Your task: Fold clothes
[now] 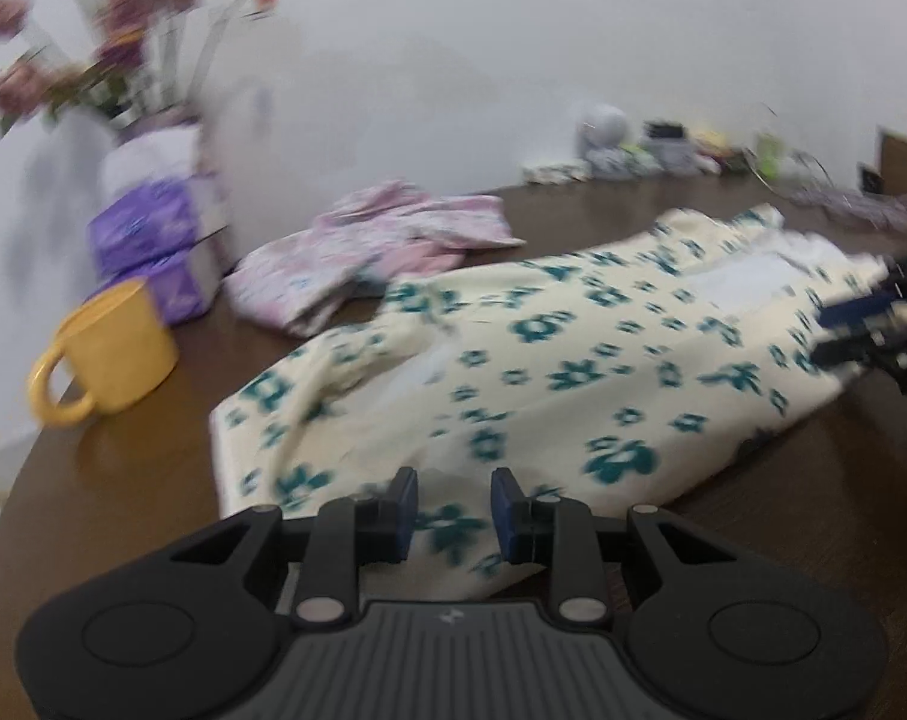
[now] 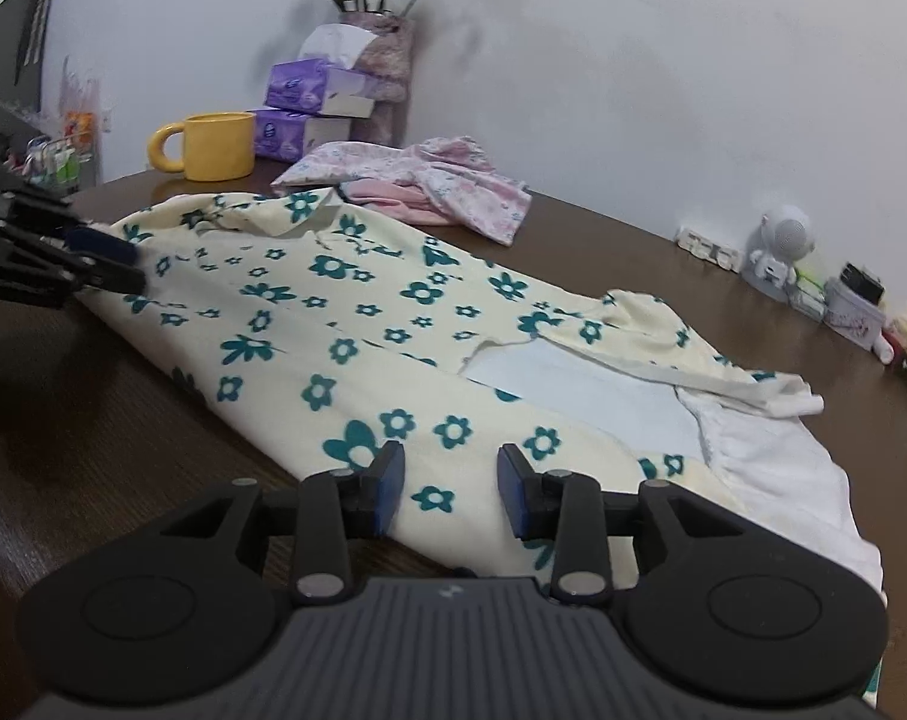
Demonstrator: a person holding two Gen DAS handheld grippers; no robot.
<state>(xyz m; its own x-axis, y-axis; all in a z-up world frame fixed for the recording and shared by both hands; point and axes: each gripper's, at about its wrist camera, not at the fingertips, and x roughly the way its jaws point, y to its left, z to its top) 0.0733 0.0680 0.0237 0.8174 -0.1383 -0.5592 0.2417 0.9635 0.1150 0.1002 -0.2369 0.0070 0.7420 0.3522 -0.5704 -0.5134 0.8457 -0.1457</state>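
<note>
A cream garment with teal flowers (image 1: 573, 336) (image 2: 345, 324) lies spread flat on the dark wooden table (image 1: 123, 480) (image 2: 93, 420), with a pale blue lining patch showing near one end. My left gripper (image 1: 456, 510) is open just above the garment's near edge, and nothing is pinched between its pads. It also shows at the far left in the right wrist view (image 2: 138, 267), at the garment's end. My right gripper (image 2: 452, 489) is open over the opposite long edge, its pads clear of the cloth. In the left wrist view it appears at the right edge (image 1: 828, 330).
A crumpled pink floral garment (image 1: 381, 246) (image 2: 429, 180) lies behind the cream one. A yellow mug (image 1: 117, 354) (image 2: 216, 144), purple tissue boxes (image 1: 153, 228) (image 2: 309, 96) and a vase of flowers (image 2: 381, 60) stand by the wall. A small white figure (image 2: 777, 246) and clutter line the back edge.
</note>
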